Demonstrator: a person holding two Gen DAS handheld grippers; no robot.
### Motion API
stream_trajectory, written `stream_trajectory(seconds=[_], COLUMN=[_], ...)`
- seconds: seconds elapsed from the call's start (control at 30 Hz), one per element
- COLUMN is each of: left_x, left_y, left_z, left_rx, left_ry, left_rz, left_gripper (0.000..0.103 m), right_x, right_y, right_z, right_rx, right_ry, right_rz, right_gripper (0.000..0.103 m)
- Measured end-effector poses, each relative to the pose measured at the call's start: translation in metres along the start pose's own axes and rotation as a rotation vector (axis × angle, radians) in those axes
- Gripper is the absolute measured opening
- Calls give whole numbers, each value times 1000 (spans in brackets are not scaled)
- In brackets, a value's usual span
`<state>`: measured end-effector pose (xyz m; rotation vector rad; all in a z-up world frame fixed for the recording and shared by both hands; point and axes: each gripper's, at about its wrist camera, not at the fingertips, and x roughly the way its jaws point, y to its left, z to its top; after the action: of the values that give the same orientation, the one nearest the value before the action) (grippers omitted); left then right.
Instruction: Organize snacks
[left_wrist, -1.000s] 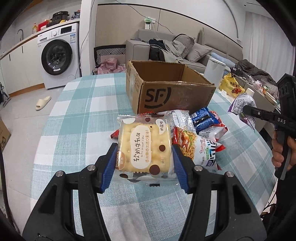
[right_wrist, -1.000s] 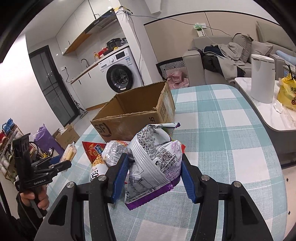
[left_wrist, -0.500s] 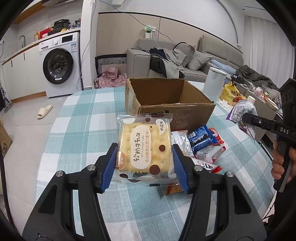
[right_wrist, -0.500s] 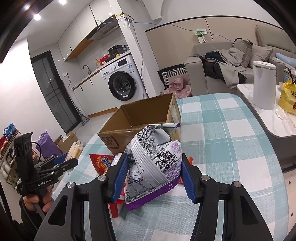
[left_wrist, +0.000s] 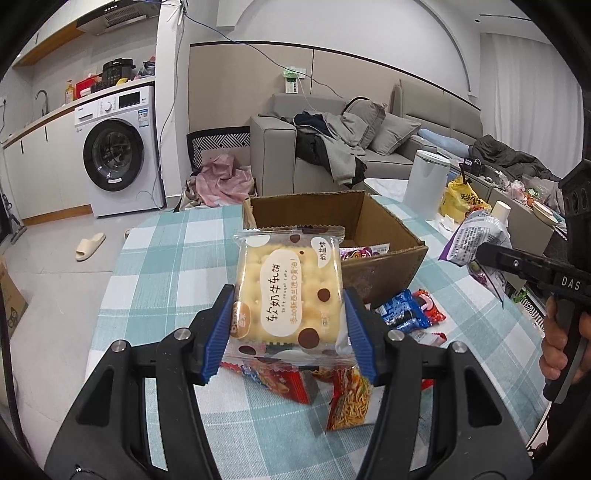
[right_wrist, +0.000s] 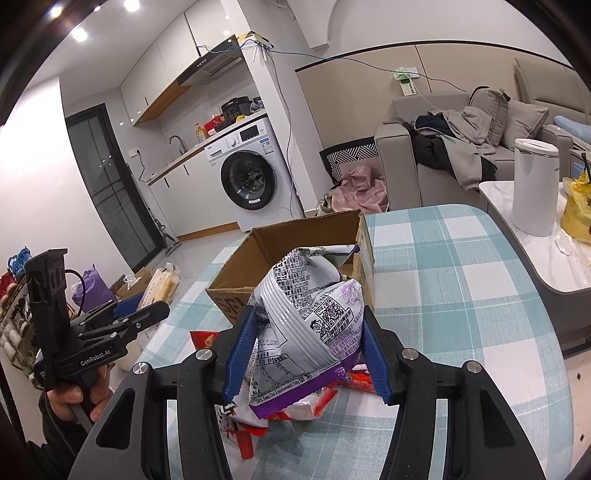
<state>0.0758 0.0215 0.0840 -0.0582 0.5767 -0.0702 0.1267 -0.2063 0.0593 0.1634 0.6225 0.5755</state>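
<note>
A: What does the left gripper (left_wrist: 290, 338) hold?

B: Its blue pads press both sides of a clear-wrapped yellow cracker packet (left_wrist: 288, 295), lifted in front of the open brown cardboard box (left_wrist: 384, 236).

A: And the right gripper (right_wrist: 308, 352)?

B: It is clamped on a crumpled white-and-purple snack bag (right_wrist: 310, 314), above the loose packets (left_wrist: 406, 317) on the teal checked tablecloth (left_wrist: 162, 251).

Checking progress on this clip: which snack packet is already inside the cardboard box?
The purple-patterned packet lying in the cardboard box; the others are either loose on the checked tablecloth or held in the two grippers.
</note>
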Motion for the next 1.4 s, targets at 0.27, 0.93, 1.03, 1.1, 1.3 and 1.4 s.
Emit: stream_trajectory(seconds=[0.27,0.93,1.03,1.1,1.3,1.4], left_x=[5,50,58,64,83,92], left_y=[-3,-12,-11,-10,-8,-8], left_z=[13,50,55,56,61,62], left_rx=[-6,3,0,-5,-6,-7], left_ry=[-10,2,7,10,29,35], left_rz=[1,-2,4,4,11,10], left_gripper=[55,55,55,55,55,55], right_x=[6,39,44,48,58,63], right_y=[3,16,19,20,20,19], right_z=[10,40,44,46,50,53], right_rx=[5,-22,-24,-25,-23,-17], right_ry=[-1,24,26,30,46,50], right_rz=[-14,-28,-30,-29,-28,-31], right_gripper=[55,55,55,55,55,55])
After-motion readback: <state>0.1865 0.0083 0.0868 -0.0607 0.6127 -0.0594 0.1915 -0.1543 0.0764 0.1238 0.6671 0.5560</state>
